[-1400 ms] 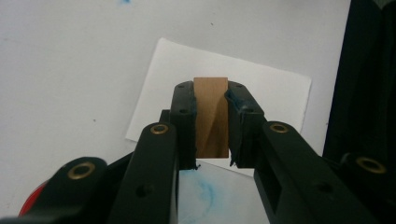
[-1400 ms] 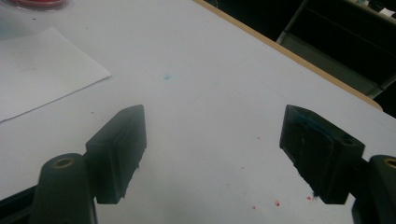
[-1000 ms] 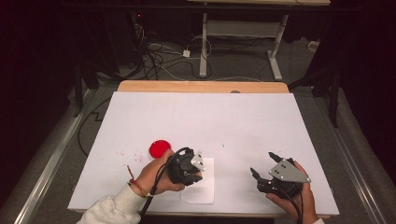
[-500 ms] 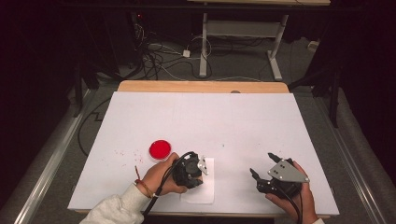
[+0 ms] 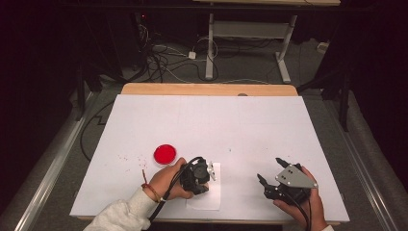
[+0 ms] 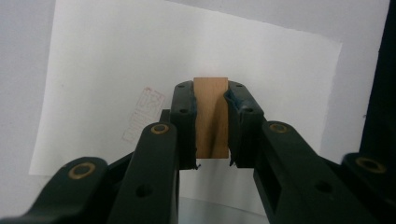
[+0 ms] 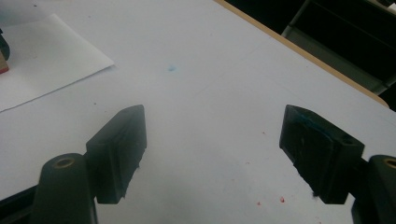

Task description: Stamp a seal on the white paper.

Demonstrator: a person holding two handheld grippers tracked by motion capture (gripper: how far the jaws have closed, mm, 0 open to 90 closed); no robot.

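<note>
My left gripper (image 5: 199,174) hangs over a white paper sheet (image 5: 211,199) near the table's front edge. In the left gripper view it (image 6: 211,100) is shut on a wooden stamp block (image 6: 211,116), held upright above the sheet (image 6: 116,60). A faint red stamped print (image 6: 144,113) marks the paper left of the jaws. A round red ink pad (image 5: 165,154) lies just left of that hand. My right gripper (image 5: 269,169) rests at the front right, open; nothing sits between its jaws (image 7: 212,140), only bare white table.
The white table cover (image 5: 216,125) spreads wide behind both grippers, with a wooden edge (image 5: 207,89) at the far side. Small red ink specks (image 5: 130,157) dot the surface left of the pad. The paper's corner (image 7: 42,51) lies to the right gripper's left.
My left gripper has shifted slightly right and toward the front over the paper, still holding the stamp. The right gripper has stayed put.
</note>
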